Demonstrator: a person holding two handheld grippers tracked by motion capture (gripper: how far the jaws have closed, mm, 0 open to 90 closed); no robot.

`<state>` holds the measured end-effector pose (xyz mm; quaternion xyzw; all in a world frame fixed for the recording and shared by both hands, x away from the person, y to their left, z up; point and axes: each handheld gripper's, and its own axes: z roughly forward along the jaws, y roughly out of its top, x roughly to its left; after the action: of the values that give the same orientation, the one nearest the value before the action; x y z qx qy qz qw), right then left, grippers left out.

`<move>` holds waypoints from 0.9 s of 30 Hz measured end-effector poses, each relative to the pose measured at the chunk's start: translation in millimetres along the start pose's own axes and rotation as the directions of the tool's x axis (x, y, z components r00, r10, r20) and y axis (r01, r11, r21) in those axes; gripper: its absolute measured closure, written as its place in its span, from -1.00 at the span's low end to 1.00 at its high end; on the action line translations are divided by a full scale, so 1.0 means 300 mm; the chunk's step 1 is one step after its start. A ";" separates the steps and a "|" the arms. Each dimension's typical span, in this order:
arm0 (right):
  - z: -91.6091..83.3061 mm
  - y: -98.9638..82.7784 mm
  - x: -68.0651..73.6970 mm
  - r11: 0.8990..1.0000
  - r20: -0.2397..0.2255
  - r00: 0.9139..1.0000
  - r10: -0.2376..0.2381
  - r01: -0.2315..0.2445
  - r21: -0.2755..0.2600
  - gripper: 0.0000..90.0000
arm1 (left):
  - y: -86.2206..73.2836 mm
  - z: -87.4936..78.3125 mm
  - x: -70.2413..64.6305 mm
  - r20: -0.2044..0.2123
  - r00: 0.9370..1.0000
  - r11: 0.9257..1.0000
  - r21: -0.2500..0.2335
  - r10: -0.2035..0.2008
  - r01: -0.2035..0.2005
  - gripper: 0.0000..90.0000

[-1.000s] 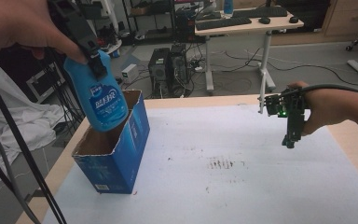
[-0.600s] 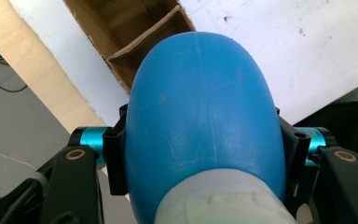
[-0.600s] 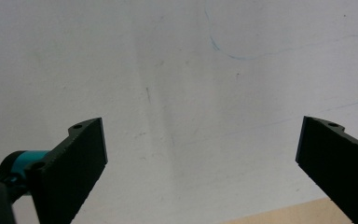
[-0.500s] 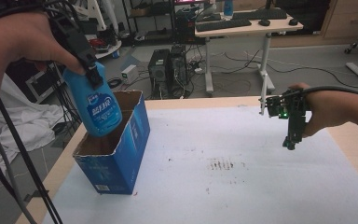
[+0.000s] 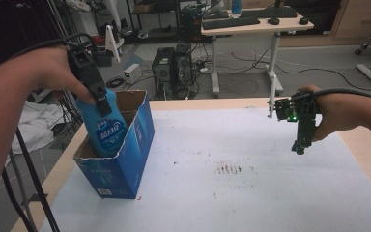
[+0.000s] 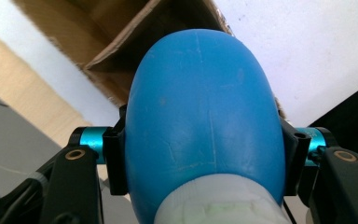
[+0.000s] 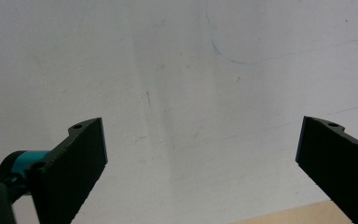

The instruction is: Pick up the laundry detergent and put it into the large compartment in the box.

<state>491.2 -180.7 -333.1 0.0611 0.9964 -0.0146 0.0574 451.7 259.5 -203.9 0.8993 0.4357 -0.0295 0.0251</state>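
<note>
A blue plastic bottle (image 5: 105, 129) with a white label stands lowered into an open blue cardboard box (image 5: 125, 159) at the table's left. My left gripper (image 5: 99, 99) is shut on the bottle's upper part. In the left gripper view the bottle (image 6: 204, 126) bulges between the two black jaws, with the box's brown flaps (image 6: 121, 28) beyond it. My right gripper (image 5: 300, 145) hangs open over the right side of the white table cover, jaws pointing down. In the right gripper view my right gripper (image 7: 200, 163) has nothing between its wide-apart jaws.
The white cover (image 5: 232, 183) on the wooden table (image 5: 222, 103) carries dark smudges (image 5: 229, 169) near the middle. Cables trail from both grippers. Behind the table stand a desk with keyboards (image 5: 251, 21) and computer towers (image 5: 171, 72) on the floor.
My left gripper has carried the bottle down into the box; it sits lower and more upright than before. The right gripper has barely moved.
</note>
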 end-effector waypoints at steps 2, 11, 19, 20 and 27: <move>0.001 0.002 0.002 1.000 -0.002 1.000 0.007 -0.007 -0.004 -0.98 | -0.002 0.033 0.006 0.013 1.000 1.000 -0.004 0.012 -0.012 -0.17; 0.008 0.020 0.005 1.000 0.001 1.000 -0.002 0.002 -0.009 -0.98 | -0.002 0.171 -0.002 0.022 0.989 0.988 0.043 0.149 -0.150 -0.16; 0.005 0.015 0.004 1.000 0.000 1.000 0.002 -0.002 -0.005 -0.98 | -0.009 0.237 0.000 0.000 0.979 0.977 0.058 0.204 -0.204 -0.17; 0.003 0.013 0.004 1.000 -0.003 1.000 0.007 -0.007 -0.002 -0.98 | -0.009 0.241 0.001 0.002 0.978 0.976 0.062 0.211 -0.211 -0.16; 0.002 0.014 0.001 1.000 0.003 1.000 0.003 -0.003 -0.007 -0.98 | -0.009 0.267 -0.008 -0.004 0.963 0.960 0.076 0.269 -0.268 -0.17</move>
<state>491.4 -176.5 -333.7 0.0623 0.9962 -0.0110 0.0593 445.5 253.6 -283.8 0.9505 0.3084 -0.0356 -0.0081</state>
